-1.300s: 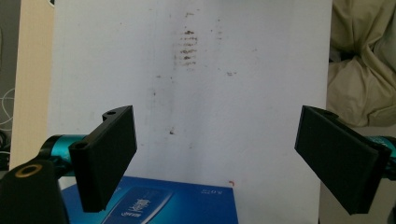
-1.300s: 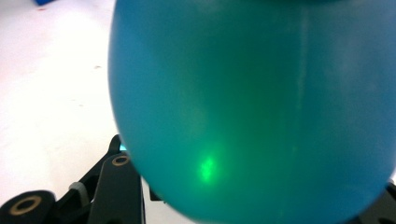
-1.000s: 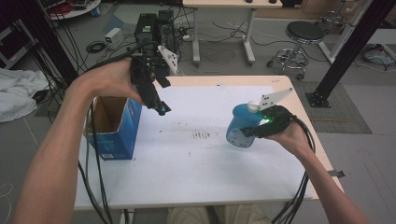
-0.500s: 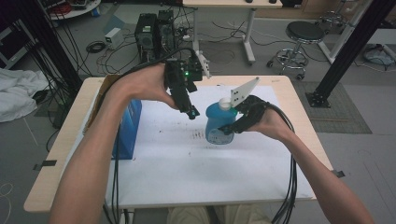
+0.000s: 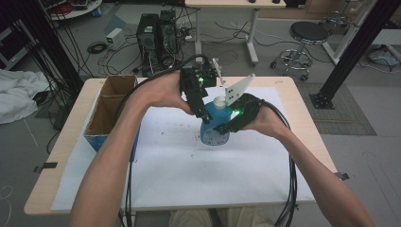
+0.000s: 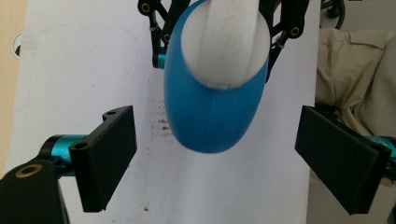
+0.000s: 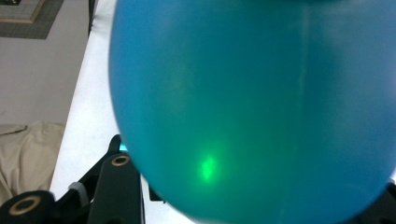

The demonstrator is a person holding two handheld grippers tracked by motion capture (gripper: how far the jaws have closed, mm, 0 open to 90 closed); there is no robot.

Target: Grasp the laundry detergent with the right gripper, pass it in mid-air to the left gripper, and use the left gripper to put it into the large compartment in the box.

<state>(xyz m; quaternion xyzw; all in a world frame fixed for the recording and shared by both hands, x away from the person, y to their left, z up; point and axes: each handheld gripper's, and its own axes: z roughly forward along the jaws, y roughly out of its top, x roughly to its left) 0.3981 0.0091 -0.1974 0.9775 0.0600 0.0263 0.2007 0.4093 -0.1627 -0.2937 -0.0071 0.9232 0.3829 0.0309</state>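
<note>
At the centre of the high view we see a blue bottle with a white cap, held above the white sheet on the tabletop. The right tool clamps the bottle's body from the right. The left tool hangs over the cap, jaws spread wide, with the bottle between them and untouched.
</note>
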